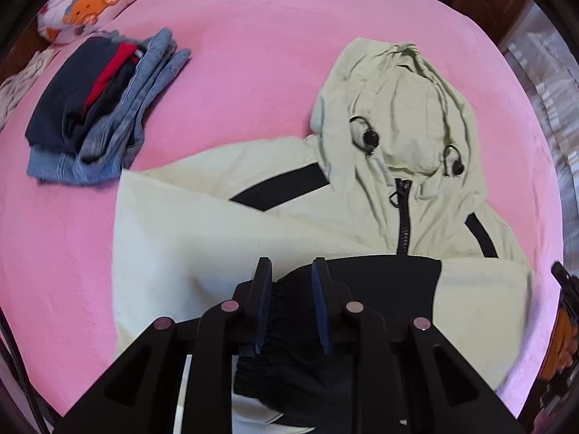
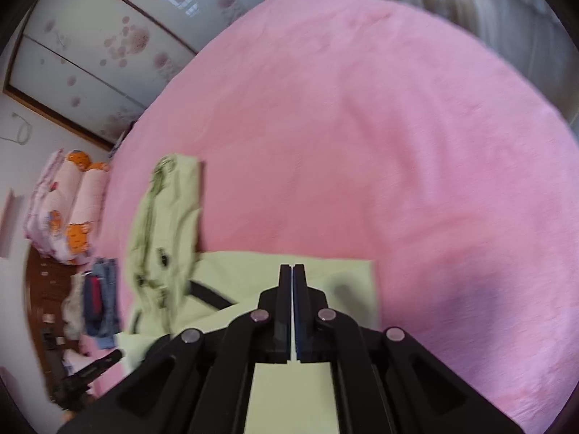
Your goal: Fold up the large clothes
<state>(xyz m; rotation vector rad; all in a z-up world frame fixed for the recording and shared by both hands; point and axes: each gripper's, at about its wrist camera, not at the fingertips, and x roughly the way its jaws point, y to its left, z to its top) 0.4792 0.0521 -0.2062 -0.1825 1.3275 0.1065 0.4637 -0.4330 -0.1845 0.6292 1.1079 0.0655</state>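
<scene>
A pale green hooded jacket (image 1: 289, 195) with black panels lies face up on the pink bed (image 1: 253, 36). Its zip is closed and its hood (image 1: 398, 108) is spread flat toward the far side. A black folded-up part with a gathered elastic edge (image 1: 380, 282) lies across its lower half. My left gripper (image 1: 291, 271) hovers over that black part, jaws a little apart, pads not pressing on the cloth. In the right wrist view the jacket (image 2: 253, 275) lies below my right gripper (image 2: 292, 269), whose jaws are shut with no cloth visible between the tips.
A stack of folded dark and blue denim clothes (image 1: 97, 115) sits at the bed's far left, beside a pink bear-print pillow (image 1: 87, 0). Bare pink sheet (image 2: 362, 126) stretches to the right of the jacket. Sliding wardrobe doors (image 2: 90, 54) stand beyond the bed.
</scene>
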